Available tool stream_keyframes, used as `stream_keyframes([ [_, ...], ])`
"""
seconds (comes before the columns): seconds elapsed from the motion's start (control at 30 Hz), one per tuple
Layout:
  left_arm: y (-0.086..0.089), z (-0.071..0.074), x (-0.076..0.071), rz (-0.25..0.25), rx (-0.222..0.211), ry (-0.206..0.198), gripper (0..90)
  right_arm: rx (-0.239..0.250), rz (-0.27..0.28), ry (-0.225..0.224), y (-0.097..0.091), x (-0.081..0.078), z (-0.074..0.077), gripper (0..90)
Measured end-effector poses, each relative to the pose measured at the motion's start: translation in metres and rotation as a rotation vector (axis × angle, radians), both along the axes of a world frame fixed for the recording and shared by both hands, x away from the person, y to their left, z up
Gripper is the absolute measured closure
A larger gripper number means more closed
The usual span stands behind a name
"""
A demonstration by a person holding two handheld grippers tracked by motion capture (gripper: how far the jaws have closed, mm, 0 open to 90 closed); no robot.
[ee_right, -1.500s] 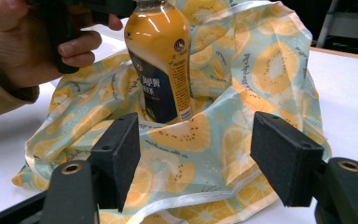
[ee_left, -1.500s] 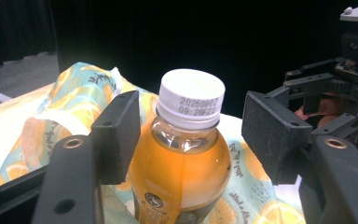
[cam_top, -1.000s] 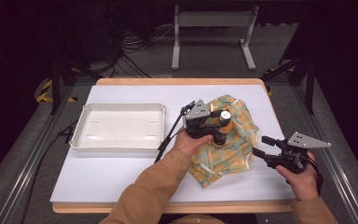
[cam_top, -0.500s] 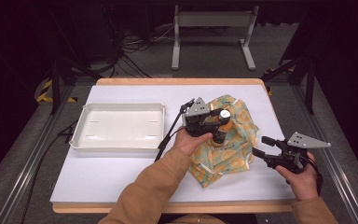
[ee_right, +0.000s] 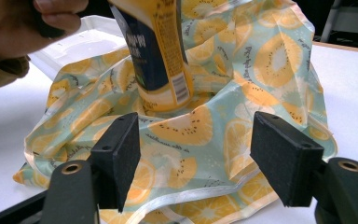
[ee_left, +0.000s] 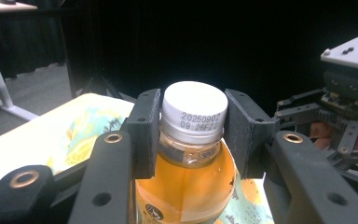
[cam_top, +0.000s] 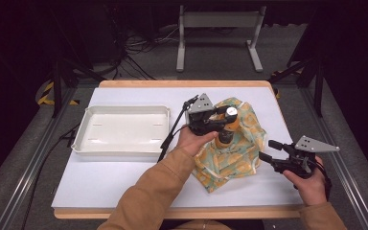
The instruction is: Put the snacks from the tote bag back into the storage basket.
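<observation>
A bottle [cam_top: 225, 132] of orange drink with a white cap stands upright over a fruit-print cloth [cam_top: 230, 160] at the table's right middle. My left gripper [cam_top: 227, 118] is shut on the bottle; its pads [ee_left: 144, 133] clamp the neck just under the cap [ee_left: 195, 109]. In the right gripper view the bottle's base [ee_right: 161, 93] hangs tilted just above a hollow in the cloth [ee_right: 270, 56]. My right gripper [cam_top: 267, 150] is open at the cloth's right edge, jaws level and pointing left, with nothing between its pads [ee_right: 119, 154].
A white, empty tray [cam_top: 120, 146] sits on the left half of the white table top [cam_top: 105, 177]; its corner [ee_right: 74, 44] shows behind the cloth. A cable [cam_top: 172, 134] trails from the left gripper across the table's middle. The wooden table edge [cam_top: 172, 213] runs along the front.
The left gripper has risen a little with the bottle in it, drawing the bottle up from the cloth. The right gripper has stayed where it was.
</observation>
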State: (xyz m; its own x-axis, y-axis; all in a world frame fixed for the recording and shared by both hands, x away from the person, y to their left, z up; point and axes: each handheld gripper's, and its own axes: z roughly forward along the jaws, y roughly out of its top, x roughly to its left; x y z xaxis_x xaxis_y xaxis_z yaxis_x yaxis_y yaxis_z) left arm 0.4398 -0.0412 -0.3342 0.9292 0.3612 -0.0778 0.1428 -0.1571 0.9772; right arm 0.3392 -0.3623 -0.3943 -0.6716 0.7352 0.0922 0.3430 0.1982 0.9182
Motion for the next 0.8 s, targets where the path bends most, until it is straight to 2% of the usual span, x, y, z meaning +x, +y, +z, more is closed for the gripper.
stream_keyframes([
  [0.27,0.002,0.018,-0.002,-0.011,-0.009,-0.013,58.5,-0.004,0.003,0.003,0.001,0.001,-0.001,33.5],
  [0.53,0.006,0.032,-0.006,-0.030,-0.026,-0.016,58.5,-0.003,0.001,0.008,0.000,0.001,-0.002,33.5],
  [0.8,0.011,0.044,-0.010,-0.028,-0.040,-0.028,58.6,-0.009,0.001,0.008,0.001,0.001,-0.002,33.5],
])
